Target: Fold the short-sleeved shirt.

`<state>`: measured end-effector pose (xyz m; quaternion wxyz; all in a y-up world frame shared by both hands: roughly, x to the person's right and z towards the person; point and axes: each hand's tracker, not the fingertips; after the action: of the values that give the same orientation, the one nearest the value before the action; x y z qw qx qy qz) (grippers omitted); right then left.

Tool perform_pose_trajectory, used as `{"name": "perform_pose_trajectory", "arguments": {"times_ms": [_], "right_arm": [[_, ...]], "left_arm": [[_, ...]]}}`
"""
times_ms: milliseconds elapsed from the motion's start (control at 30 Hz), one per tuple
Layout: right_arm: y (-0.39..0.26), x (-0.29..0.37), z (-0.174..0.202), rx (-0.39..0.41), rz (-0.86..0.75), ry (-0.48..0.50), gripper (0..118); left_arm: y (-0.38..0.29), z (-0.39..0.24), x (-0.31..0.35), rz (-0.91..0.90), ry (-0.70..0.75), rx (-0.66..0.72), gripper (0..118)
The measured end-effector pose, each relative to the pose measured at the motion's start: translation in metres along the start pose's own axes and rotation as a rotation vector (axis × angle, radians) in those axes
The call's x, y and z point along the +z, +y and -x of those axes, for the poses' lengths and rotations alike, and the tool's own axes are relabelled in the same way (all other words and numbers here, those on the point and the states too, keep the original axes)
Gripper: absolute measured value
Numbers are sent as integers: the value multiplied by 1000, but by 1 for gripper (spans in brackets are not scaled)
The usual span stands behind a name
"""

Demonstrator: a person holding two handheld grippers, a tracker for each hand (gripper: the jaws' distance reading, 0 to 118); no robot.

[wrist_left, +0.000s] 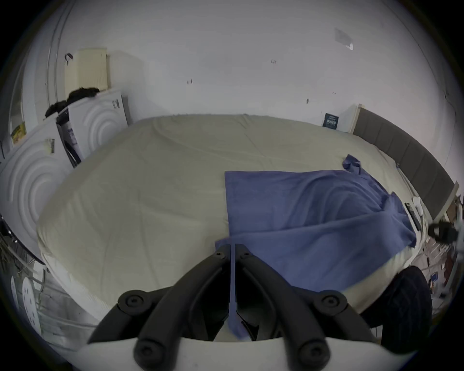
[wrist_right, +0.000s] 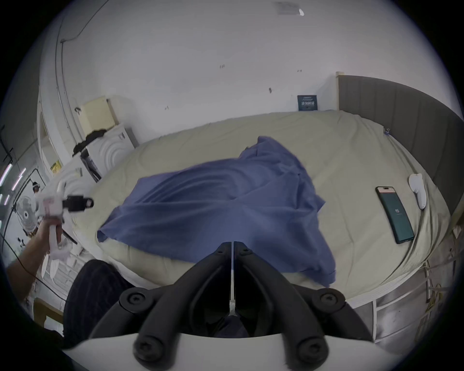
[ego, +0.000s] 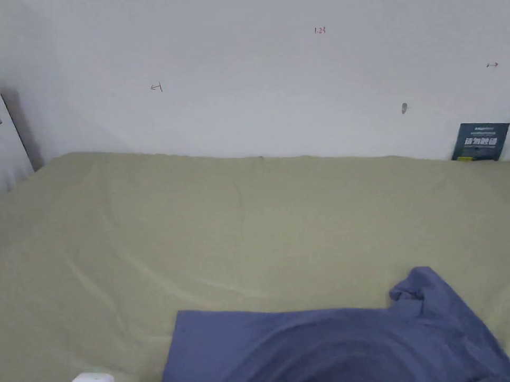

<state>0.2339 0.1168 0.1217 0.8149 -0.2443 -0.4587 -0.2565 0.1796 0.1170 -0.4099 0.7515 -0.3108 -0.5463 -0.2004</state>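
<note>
Both grippers' jaws clamped on shirt (ego: 329,349) hem at bed (ego: 197,228) edge, bare sheet beyond.

The head view looked down and forward across the bed (ego: 144,230) toward the white wall (ego: 269,67), catching just the shirt's (ego: 335,349) far edge at its bottom. The left gripper view sat low at the bed's near edge, facing the same wall. The right gripper view looked from the near right, perhaps slightly higher. All three shared the shirt and the wall.
</note>
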Motion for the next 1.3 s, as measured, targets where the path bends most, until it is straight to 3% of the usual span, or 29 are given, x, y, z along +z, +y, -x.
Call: {"name": "perform_pose_trajectory", "arguments": {"times_ms": [333, 400, 433, 467, 700, 800, 833, 900, 933, 967, 1200, 1300], "right_arm": [[5, -19, -2, -12, 57, -10, 3], [7, -23, -3, -24, 69, -12, 3], [7, -25, -4, -29, 74, -14, 3], [7, -27, -5, -33, 82, -14, 3], [8, -35, -5, -31, 123, -17, 3], [9, -36, -6, -34, 132, -17, 3], [8, -35, -6, -35, 130, -17, 3], [9, -35, -6, -40, 126, -16, 3], [10, -35, -7, -45, 125, -12, 3], [12, -36, -7, -51, 125, -6, 3], [65, -56, -27, -33, 103, 11, 3], [106, -89, -48, 42, 114, -38, 3]], "left_arm": [[93, 1, -151, 65, 24, -60, 4], [105, 1, -175, 88, 40, -79, 79], [108, 2, -186, 116, 44, -86, 108], [111, 3, -193, 125, 30, -84, 110], [112, 5, -240, 219, 44, -80, 109], [108, -3, -226, 178, 23, -91, 98], [107, -6, -219, 154, 4, -77, 90], [104, -9, -212, 131, 17, -84, 48], [103, -9, -212, 138, -10, -63, 19], [103, -10, -211, 138, -21, -28, 3], [113, -9, -172, 65, -96, 12, 2], [116, -11, -161, 47, -116, 18, 2]]}}
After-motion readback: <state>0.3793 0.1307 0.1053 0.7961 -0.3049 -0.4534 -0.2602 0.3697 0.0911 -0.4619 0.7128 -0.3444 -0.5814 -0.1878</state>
